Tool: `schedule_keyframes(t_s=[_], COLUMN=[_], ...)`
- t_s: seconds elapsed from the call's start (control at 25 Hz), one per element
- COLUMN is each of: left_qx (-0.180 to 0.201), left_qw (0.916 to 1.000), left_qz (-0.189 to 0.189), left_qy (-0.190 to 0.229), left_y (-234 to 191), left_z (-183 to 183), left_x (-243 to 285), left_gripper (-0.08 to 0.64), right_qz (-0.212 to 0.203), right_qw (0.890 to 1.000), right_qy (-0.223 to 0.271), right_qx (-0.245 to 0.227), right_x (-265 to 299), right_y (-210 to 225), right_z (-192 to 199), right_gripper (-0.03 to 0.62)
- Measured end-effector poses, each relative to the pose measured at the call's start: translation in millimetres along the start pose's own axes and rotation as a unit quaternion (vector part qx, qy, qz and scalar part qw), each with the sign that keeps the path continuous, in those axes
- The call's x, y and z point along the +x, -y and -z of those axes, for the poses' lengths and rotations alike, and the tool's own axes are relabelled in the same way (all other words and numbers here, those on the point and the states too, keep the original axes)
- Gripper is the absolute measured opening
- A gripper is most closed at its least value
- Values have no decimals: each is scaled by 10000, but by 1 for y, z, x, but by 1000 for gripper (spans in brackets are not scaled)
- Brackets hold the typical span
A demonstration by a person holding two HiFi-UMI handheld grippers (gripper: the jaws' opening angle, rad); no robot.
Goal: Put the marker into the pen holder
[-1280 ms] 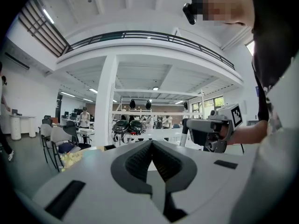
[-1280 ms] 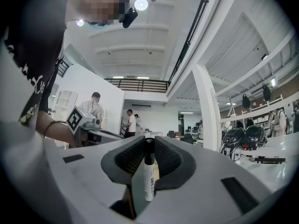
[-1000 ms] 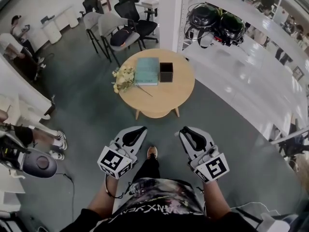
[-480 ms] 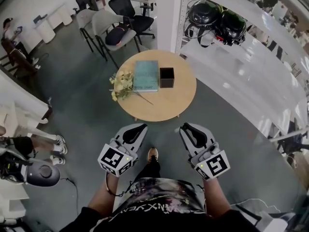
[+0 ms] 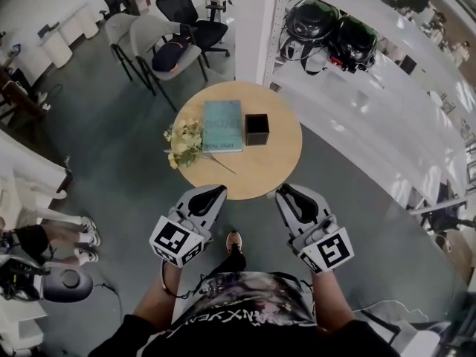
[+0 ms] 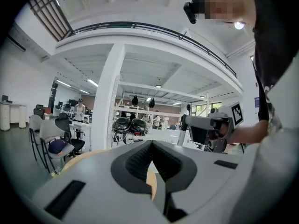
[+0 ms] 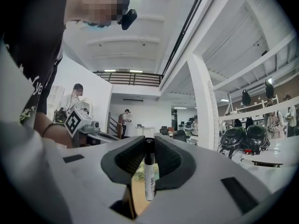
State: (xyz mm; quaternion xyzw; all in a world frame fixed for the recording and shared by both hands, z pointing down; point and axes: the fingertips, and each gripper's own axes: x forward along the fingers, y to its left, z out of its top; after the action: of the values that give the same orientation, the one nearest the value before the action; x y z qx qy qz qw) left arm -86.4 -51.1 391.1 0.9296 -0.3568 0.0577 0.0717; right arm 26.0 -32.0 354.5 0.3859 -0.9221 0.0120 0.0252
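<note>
Right gripper (image 7: 148, 146), just short of the worktop's (image 5: 286, 166) near edge: fingers (image 7: 170, 160) clamped on the marker (image 7: 149, 174). Left gripper (image 6: 152, 146) alongside, fingers (image 6: 135, 161) together, empty. Pen holder (image 5: 256, 129) near the far edge, beside a book (image 5: 223, 125). Pickup looks done; carry and drop-in remain.

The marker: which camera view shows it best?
The right gripper view: the marker stands upright, clamped in the right claw. The head view and left gripper view show that claw from outside, but no marker.
</note>
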Motion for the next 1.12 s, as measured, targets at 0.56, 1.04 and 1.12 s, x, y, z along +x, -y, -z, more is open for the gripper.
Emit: schedule_keyframes(t_s=[0.56,1.04,1.12], left_qx=[-96,-147,-150], left_qw=[9993,9985,9985], left_qz=[350,522,519], left_qy=[-69,-30,-29], left_y=[-72,-88,-89], left_z=[-1,2,3], left_x=[32,57,61], left_gripper=[18,18,18], right_qz=[309,468,453], right_qw=[9994,9987,9988], right_qy=[-118,-175,-156], right_qx=[35,-26,-36], right_x=[75,91,94], right_y=[29,44,47], right_z=[3,5,5], right_gripper=[66,66,66])
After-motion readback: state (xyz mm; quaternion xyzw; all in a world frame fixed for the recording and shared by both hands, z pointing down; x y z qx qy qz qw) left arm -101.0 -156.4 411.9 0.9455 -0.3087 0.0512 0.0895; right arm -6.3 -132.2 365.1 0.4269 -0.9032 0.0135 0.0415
